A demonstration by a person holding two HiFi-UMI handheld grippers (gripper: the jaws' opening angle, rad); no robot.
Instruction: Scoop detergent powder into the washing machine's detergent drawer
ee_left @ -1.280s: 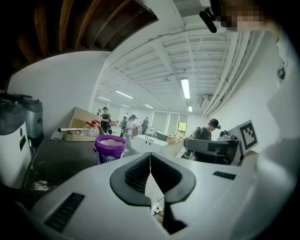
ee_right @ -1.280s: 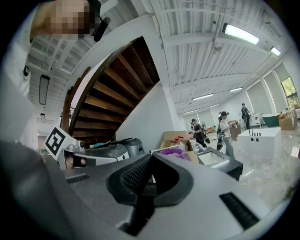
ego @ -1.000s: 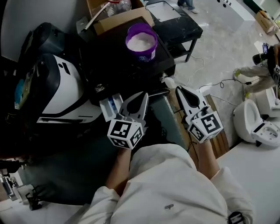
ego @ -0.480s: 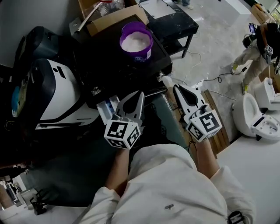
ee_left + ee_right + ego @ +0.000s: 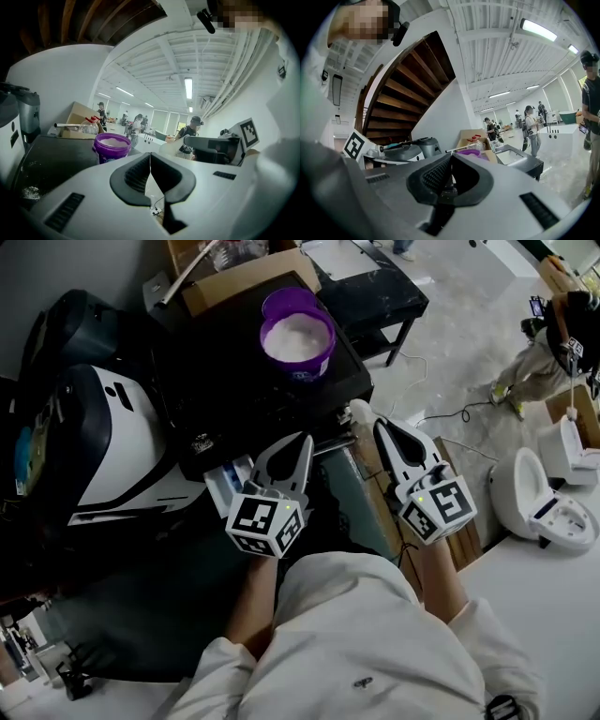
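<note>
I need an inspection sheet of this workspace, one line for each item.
Surface: black machine top, dark.
Job's things: purple tub of white powder stands on it; detergent drawer pulled open.
Clutter: cardboard box behind the tub.
Grippers: left gripper and right gripper both shut, nothing seen between the jaws.
Cables: thin cable on the floor.
Surroundings: person at far right.

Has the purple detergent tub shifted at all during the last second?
No. The purple tub keeps its spot on the black top, right beside the cardboard box; only the camera swayed.
</note>
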